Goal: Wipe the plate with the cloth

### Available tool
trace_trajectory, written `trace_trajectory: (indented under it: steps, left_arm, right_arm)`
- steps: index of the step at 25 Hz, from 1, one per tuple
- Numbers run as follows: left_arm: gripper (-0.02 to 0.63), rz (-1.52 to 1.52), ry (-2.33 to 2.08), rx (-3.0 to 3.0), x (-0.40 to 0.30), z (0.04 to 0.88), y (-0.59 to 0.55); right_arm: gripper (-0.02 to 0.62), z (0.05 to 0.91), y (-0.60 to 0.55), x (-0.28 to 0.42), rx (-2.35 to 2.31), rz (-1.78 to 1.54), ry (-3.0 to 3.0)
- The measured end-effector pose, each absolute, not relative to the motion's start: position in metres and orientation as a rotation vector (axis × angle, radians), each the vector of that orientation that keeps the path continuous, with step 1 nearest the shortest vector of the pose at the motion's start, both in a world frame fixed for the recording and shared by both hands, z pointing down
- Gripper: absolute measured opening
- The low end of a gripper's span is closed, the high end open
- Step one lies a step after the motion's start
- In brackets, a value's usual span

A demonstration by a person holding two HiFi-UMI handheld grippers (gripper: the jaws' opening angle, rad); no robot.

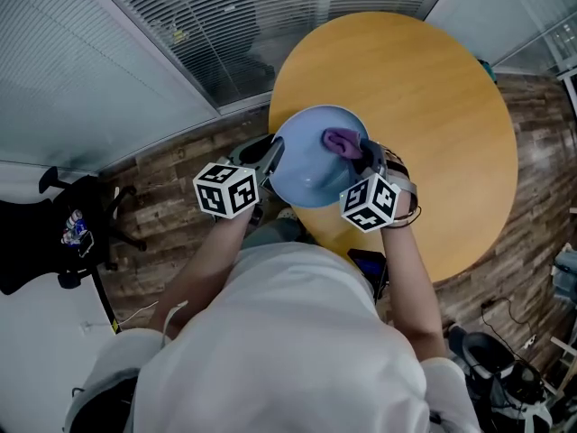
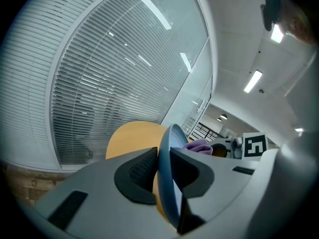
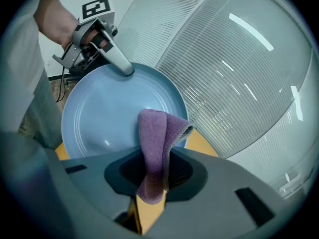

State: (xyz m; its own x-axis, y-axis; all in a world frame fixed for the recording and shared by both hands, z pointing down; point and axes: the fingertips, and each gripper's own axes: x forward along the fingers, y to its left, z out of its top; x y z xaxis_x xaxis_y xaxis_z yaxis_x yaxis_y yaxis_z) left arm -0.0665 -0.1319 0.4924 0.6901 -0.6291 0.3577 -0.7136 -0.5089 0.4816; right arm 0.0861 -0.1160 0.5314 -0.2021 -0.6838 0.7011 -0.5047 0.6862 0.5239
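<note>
While left gripper (image 2: 163, 176) clamps rim of blue plate (image 1: 311, 170), right gripper (image 3: 154, 172) pinches purple cloth (image 3: 155, 133) inside it

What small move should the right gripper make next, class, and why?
Probably sweep the right gripper toward the left gripper, dragging the purple cloth across the face of the blue plate. The left gripper's jaws clamp the plate's rim, holding it up, and the cloth sits at the opposite edge.

Round wooden tbl (image 1: 433, 106) by window blinds (image 1: 225, 16); blk chair (image 1: 27, 242) left, wood floor (image 1: 171, 179).
</note>
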Motion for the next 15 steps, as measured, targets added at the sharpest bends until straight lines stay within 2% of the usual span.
trace_trajectory:
  steps: [7, 15]
  left_arm:
    - [0.067, 0.189, -1.043, 2.261, -0.071, 0.500, -0.134]
    - [0.067, 0.198, -1.041, 2.237, -0.070, 0.507, -0.141]
  right_arm:
    - [0.089, 0.505, -0.123, 0.139, 1.184, -0.101, -1.914]
    - [0.089, 0.444, -0.126, 0.165, 1.446, 0.059, -2.219]
